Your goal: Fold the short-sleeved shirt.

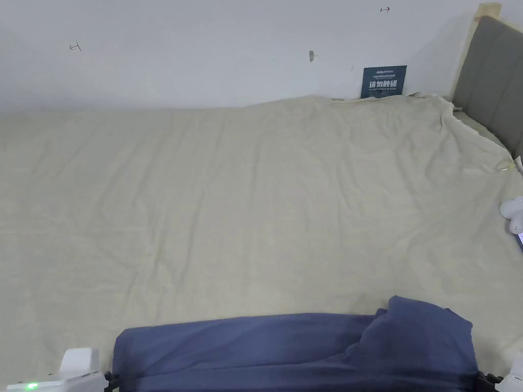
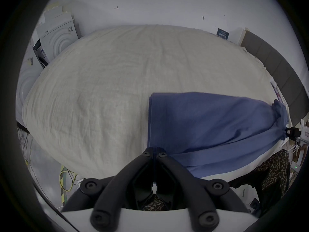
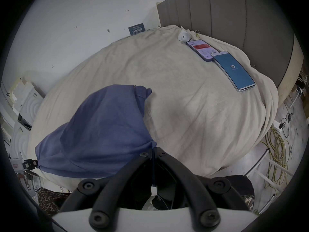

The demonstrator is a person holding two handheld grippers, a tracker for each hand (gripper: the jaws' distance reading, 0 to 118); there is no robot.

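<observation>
A blue short-sleeved shirt lies stretched along the near edge of the bed, folded lengthwise, one sleeve bunched up at its right end. My left gripper is shut on the shirt's left corner, cloth pinched between the black jaws. My right gripper is shut on the shirt's right corner. In the head view the left gripper and right gripper sit at the bottom corners of the cloth, which is taut between them.
The bed sheet is cream and wrinkled. Two phones and a small white device lie near the grey headboard on the right. White foam panels stand left of the bed. Yellow cables lie on the floor.
</observation>
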